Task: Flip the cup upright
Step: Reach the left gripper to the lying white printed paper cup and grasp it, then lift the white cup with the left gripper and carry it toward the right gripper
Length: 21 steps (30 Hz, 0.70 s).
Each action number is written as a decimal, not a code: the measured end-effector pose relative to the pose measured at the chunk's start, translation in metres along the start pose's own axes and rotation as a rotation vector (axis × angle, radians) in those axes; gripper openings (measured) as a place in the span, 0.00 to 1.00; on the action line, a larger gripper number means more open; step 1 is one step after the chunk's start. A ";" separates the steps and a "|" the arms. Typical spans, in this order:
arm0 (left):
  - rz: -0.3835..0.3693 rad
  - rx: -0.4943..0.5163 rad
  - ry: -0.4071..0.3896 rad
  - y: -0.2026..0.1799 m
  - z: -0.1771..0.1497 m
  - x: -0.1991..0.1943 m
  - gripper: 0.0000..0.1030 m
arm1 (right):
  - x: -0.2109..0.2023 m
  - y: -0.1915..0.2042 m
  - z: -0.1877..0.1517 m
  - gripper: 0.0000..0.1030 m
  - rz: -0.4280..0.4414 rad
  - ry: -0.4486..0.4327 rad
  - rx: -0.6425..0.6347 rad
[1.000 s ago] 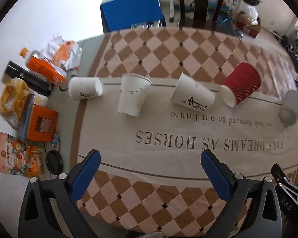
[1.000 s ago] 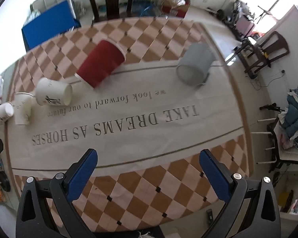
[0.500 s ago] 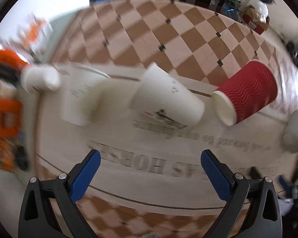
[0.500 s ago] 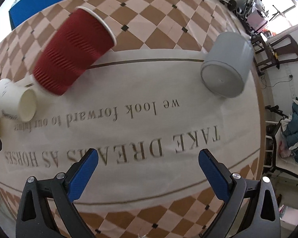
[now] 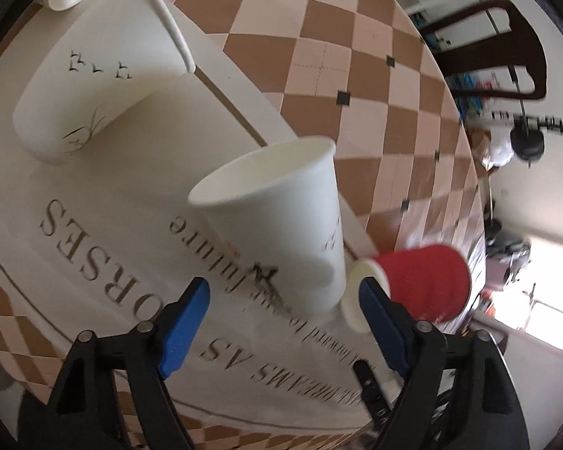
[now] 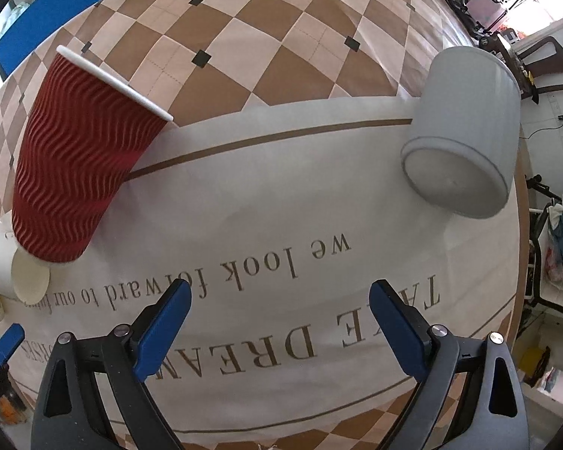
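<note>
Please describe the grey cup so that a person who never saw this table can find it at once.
Start from the cream cloth panel printed with brown words across the checkered table. Near the panel's edge, past "we look forward", the grey cup lies on its side. It alone is plain grey and squat; its neighbour, the red ribbed cup, is taller with a white rim.

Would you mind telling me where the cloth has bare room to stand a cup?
The widest free patch lies between the red ribbed paper cup and the grey cup, over the printed lettering ahead of the right gripper. It is crowded where the red cup's base touches the white paper cup.
</note>
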<state>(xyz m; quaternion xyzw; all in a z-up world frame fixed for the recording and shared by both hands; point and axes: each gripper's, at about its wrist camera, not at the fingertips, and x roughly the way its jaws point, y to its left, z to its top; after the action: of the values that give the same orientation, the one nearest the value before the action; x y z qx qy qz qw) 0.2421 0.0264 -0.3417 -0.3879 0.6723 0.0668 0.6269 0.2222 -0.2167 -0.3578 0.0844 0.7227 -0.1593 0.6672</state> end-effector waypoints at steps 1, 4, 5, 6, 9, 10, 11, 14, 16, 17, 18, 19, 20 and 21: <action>0.000 -0.010 -0.010 0.000 0.003 0.001 0.76 | 0.001 0.001 0.001 0.94 -0.003 0.001 0.001; -0.002 -0.029 -0.027 0.000 0.004 0.005 0.76 | 0.003 0.005 0.007 0.94 -0.010 0.004 0.005; 0.006 -0.027 -0.034 0.000 0.006 0.006 0.76 | 0.006 0.006 0.007 0.94 -0.013 0.006 0.006; 0.017 -0.019 -0.041 -0.002 0.007 0.006 0.71 | 0.008 0.005 0.007 0.94 -0.013 0.009 0.007; 0.054 0.011 -0.061 -0.006 0.008 0.008 0.63 | 0.010 0.009 0.009 0.93 -0.019 0.013 0.000; 0.059 0.023 -0.068 -0.006 0.009 0.008 0.62 | 0.011 0.011 0.009 0.93 -0.021 0.012 -0.002; 0.074 0.043 -0.078 -0.008 0.008 0.006 0.62 | 0.015 0.008 0.018 0.93 -0.020 0.012 -0.004; 0.138 0.136 -0.114 -0.017 0.010 0.004 0.62 | 0.011 0.012 0.017 0.93 -0.022 0.013 -0.007; 0.177 0.190 -0.133 -0.021 0.011 0.003 0.61 | 0.010 0.013 0.016 0.93 -0.021 0.015 -0.005; 0.204 0.231 -0.149 -0.024 0.010 0.000 0.61 | 0.009 0.013 0.014 0.93 -0.021 0.015 -0.006; 0.228 0.266 -0.161 -0.026 0.010 -0.001 0.61 | 0.009 0.013 0.013 0.93 -0.021 0.015 -0.006; 0.254 0.306 -0.173 -0.030 0.009 -0.002 0.61 | 0.009 0.011 0.012 0.93 -0.021 0.016 -0.006; 0.289 0.366 -0.190 -0.035 0.007 -0.003 0.61 | 0.007 0.011 0.011 0.93 -0.019 0.016 -0.006; 0.316 0.415 -0.203 -0.038 0.004 -0.005 0.61 | 0.006 0.011 0.010 0.93 -0.020 0.015 -0.005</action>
<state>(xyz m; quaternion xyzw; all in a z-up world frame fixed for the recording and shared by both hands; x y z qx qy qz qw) 0.2682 0.0044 -0.3232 -0.1329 0.6576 0.0632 0.7388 0.2346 -0.2105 -0.3661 0.0766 0.7290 -0.1634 0.6602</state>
